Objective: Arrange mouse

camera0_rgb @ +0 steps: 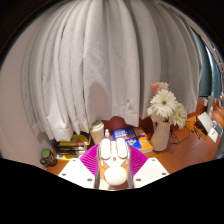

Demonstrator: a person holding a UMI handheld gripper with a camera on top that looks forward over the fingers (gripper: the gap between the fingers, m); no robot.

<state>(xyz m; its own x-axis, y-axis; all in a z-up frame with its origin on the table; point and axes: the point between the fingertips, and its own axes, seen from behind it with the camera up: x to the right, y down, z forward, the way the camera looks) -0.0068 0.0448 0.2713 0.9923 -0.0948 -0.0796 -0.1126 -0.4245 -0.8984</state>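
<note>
Your gripper (116, 172) has the mouse (114, 155) between its pink pads (93, 160), and both fingers appear to press on its sides: the tongs are clamped on the mouse. It is white, seen end-on, narrow end toward the lens. It looks lifted clear of the wooden table (185, 152), though the underside is hidden, so contact with the surface cannot be ruled out.

Reading of the grip: you hold it by the flanks, low and centred, likely so the body stays level and does not twist when it is set down.

Beyond the fingers: a blue box (125, 134) lies flat on the table, a pale jar (97, 131) beside it, a stack of books (70, 147) further off to one side. A white vase of daisies (161, 128) stands to the other side, near enough to matter. White curtain (100, 60) behind all.

Judgement: carry phase, placement not yet done. Open tabletop lies ahead of the vase; keep the swing clear of the flowers, which would tip easily.
</note>
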